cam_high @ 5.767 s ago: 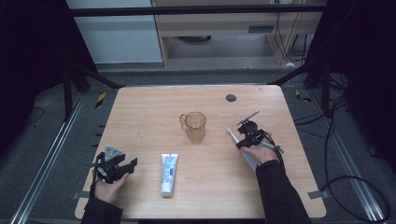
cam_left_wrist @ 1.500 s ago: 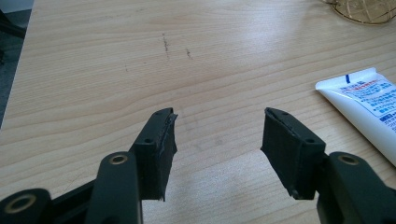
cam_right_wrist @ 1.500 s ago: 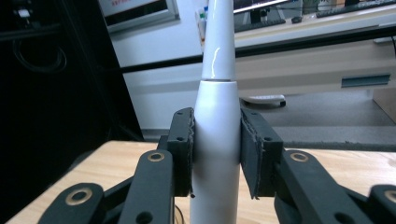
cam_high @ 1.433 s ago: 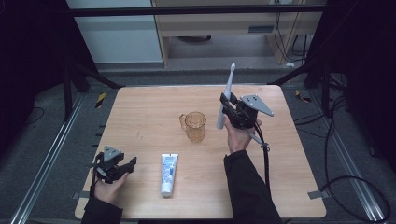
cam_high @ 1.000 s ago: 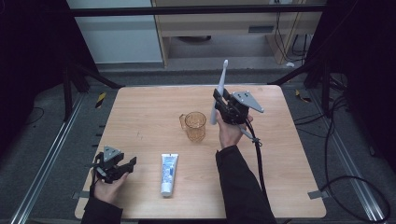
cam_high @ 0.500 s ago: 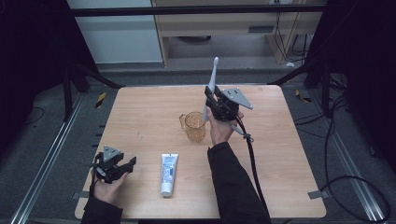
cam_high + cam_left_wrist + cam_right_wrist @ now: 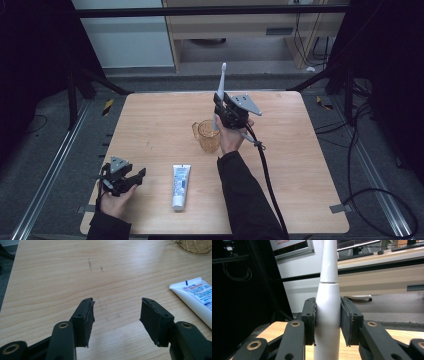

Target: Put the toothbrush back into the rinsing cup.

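1. My right tongs (image 7: 223, 111) pinch a toothbrush (image 7: 220, 87); in the right gripper view both pads press its body (image 7: 327, 315) from either side.
2. The toothbrush is white, thick and round where I grip it, then tapers past a seam to a thin neck; in the high view it stands nearly upright, its tip leaning slightly away from me.
3. Its lower end hangs at the rim of the cup (image 7: 207, 134), which sits just below and to the left of my right tongs; whether it touches the cup I cannot tell.
4. The cup is clear amber with a handle on its left side, standing upright near the middle of the counter (image 7: 310, 165).
5. My left tongs (image 7: 134, 177) rest low at the near left of the counter, spread wide with nothing between them; the pads (image 7: 86, 317) frame bare wood.
6. A white tube (image 7: 180, 186) lies flat between my two forearms, just right of the left tongs, cap end toward me.
7. Nothing lies between the toothbrush and the cup.
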The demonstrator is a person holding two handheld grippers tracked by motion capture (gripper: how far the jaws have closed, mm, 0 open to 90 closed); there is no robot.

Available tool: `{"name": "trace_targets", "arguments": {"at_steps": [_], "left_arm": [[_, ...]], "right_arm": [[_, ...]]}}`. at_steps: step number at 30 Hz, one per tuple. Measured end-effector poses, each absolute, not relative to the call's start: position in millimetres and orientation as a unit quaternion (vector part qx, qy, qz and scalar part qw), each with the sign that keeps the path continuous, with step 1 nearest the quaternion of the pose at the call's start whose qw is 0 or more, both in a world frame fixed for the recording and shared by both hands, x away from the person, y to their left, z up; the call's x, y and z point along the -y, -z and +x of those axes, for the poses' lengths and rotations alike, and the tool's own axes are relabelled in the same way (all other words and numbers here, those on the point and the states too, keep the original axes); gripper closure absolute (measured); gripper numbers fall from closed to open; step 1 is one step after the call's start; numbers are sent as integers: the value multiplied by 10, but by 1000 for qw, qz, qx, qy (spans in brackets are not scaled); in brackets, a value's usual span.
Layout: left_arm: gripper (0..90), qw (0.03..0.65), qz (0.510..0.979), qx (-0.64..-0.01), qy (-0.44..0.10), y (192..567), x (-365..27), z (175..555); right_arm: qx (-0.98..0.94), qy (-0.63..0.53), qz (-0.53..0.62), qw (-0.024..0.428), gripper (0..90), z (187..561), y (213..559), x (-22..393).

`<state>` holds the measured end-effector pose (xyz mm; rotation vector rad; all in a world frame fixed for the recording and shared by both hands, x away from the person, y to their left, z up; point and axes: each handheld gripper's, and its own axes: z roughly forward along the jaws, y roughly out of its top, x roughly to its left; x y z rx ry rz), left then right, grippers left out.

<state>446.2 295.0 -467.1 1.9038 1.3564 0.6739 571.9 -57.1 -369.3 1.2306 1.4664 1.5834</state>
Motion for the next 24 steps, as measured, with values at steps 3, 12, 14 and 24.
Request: {"name": "trace_targets", "arguments": {"at_steps": [3,12,14,24], "left_arm": [[436,347,733,-523,-260,4671,-2952,4462],[436,347,734,-523,-260,4671,-2953,4462],[435,347,734,-523,-260,4670,-2952,4462],[436,347,734,-522,-261,4670,-2949,4461]], "right_arm": [[-564,-599,469,321,673,5736,3731,546],[-579,-586,470,317,672,5780,3867,502],[-583,-583,469,318,672,5784,3890,494],[-597,-573,471,304,672,5785,4040,510]]}}
